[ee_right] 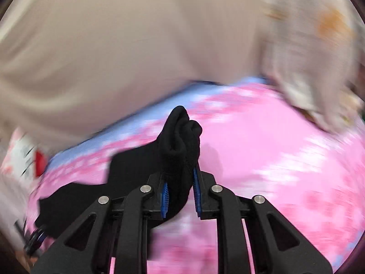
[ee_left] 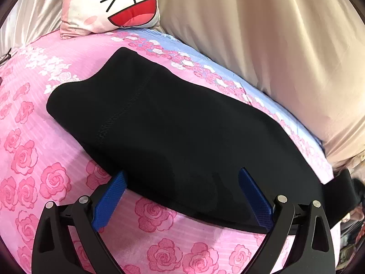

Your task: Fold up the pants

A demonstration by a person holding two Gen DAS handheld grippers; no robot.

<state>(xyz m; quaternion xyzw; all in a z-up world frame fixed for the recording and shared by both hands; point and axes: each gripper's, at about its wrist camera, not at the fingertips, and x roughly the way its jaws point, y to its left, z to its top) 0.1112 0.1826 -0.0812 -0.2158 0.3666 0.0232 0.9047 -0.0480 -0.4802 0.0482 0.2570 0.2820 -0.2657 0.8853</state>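
- Clearly, we see soft black knit pants [ee_left: 173, 123] lying partly folded on a bed with a pink rose-print sheet [ee_left: 34, 159].
- Our left gripper [ee_left: 182, 196] hovers at their near edge, fingers spread wide and empty, likely ready to steady the cloth.
- Our right gripper [ee_right: 180, 191] has narrow fingers pinching a bunched end, probably to carry it over.
- No containers appear.
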